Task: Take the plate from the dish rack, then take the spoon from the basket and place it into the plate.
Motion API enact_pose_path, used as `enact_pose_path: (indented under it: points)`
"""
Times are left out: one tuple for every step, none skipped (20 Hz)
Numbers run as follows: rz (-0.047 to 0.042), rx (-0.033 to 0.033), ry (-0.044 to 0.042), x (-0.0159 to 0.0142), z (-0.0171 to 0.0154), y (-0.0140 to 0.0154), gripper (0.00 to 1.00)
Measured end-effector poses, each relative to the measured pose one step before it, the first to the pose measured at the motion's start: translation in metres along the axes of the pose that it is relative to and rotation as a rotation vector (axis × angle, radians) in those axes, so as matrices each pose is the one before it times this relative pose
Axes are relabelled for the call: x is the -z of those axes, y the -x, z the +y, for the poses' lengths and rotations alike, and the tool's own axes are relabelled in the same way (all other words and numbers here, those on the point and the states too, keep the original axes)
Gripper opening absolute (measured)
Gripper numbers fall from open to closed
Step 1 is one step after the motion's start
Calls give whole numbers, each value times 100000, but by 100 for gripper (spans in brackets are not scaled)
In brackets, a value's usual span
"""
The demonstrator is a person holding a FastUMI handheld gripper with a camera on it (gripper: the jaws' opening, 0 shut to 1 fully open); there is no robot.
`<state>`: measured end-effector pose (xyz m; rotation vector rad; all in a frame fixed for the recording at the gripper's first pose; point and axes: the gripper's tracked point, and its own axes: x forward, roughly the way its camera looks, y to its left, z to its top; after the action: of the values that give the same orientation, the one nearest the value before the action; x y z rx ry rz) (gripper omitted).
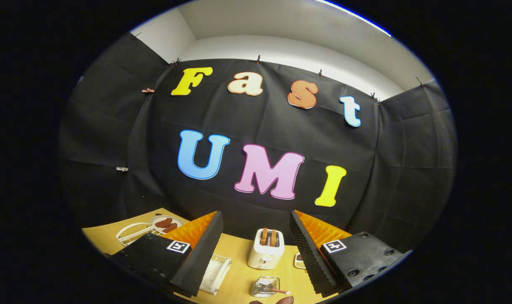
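My gripper (pixel 255 213) is held high above a wooden table (pixel 239 278), open, with nothing between its fingers. Far off beyond the left finger (pixel 196 249), a white wire dish rack (pixel 131 234) stands on the table. A white plate (pixel 167 222) with red-brown marks rests at the rack's far end. Low down between the fingers sits a small clear basket (pixel 264 286), with a thin spoon-like utensil (pixel 279 291) lying across its rim. The fingers hide part of the table.
A white toaster (pixel 266 249) with two slices in its slots stands between the fingers, beyond the clear basket. A white-framed holder (pixel 215 272) lies beside the left finger. A small patterned item (pixel 299 261) peeks out by the right finger. A person's fingertip (pixel 283 300) shows nearest me.
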<state>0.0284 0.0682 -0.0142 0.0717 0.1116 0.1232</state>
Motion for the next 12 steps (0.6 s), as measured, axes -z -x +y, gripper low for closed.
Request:
enact_pose_path:
  points:
    - [4250, -2599, -1413, 1030, 1104, -711, 98]
    - [5508, -2529, -1476, 1093, 1070, -914, 97]
    - [5729, -1735, -1369, 1305, 903, -1281, 98]
    - [5286, -1403, -1472, 1146, 800, -1180, 98]
    - [5017, -908, -1523, 1078, 847, -1264, 98]
    - [4682, -677, -1778, 1078, 840, -1313, 98]
    - [4592, -580, -1607, 1225, 797, -1332, 98]
    - [4442, 182, -850, 1047, 637, -1471, 98]
    - [4248, 1176, -229, 1126, 360, -1564, 97]
    - [4318, 989, -67, 1009, 353, -1546, 97]
    - [4631, 1357, -273, 1425, 327, -1487, 96]
    - [5374, 1273, -1000, 1385, 301, -1347, 95]
